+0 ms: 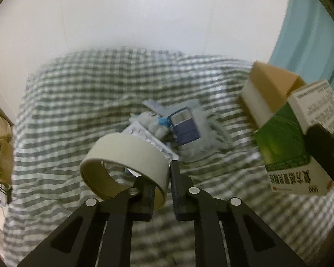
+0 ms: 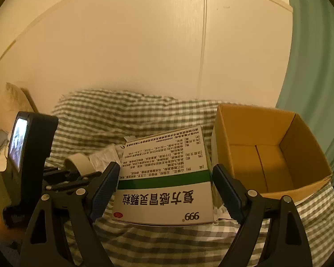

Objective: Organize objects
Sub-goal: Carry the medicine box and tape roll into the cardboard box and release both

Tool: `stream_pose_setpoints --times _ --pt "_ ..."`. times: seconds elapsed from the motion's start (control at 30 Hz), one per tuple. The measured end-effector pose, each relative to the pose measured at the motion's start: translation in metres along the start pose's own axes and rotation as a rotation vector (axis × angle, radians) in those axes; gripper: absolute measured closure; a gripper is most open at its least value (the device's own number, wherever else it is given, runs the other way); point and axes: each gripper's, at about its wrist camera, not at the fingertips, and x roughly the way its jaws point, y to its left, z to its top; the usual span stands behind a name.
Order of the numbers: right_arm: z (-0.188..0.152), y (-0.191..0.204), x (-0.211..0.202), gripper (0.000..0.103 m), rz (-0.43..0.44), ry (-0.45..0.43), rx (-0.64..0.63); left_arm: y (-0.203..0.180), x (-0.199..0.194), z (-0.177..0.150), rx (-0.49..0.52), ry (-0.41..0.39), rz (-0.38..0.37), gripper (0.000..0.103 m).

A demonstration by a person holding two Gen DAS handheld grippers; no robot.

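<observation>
My left gripper (image 1: 162, 184) pinches the wall of a tape roll (image 1: 124, 153), one finger inside the ring and one outside, the roll raised above the checked bedcover (image 1: 78, 93). The roll looks light and stiff, so a grip across its wall should hold without crushing it. My right gripper (image 2: 165, 191) is clamped on the medicine box (image 2: 167, 178), which sits between the blue pads (image 2: 104, 184), gripped across its narrow sides. It is thin cardboard and probably light; too hard a squeeze would dent it. The open cardboard box (image 2: 251, 122) stands at two o'clock, just beside the medicine box, and looks like the place for both. A heap of packets (image 1: 180, 124) lies at twelve o'clock of the left gripper.
</observation>
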Motion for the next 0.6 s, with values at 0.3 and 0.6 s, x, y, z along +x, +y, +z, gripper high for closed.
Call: stream_pose_setpoints --times 0.3,0.6 --pt "0.035 -0.011 -0.093 0.018 0.021 -0.109 -0.038 -0.031 -0.118 0.025 0.051 -0.174 -0.033 0.095" --pt "0.088 -0.045 -0.163 0.019 -0.045 -0.198 -0.191 -0.089 -0.18 0.073 0.134 -0.279 -0.146 0.095"
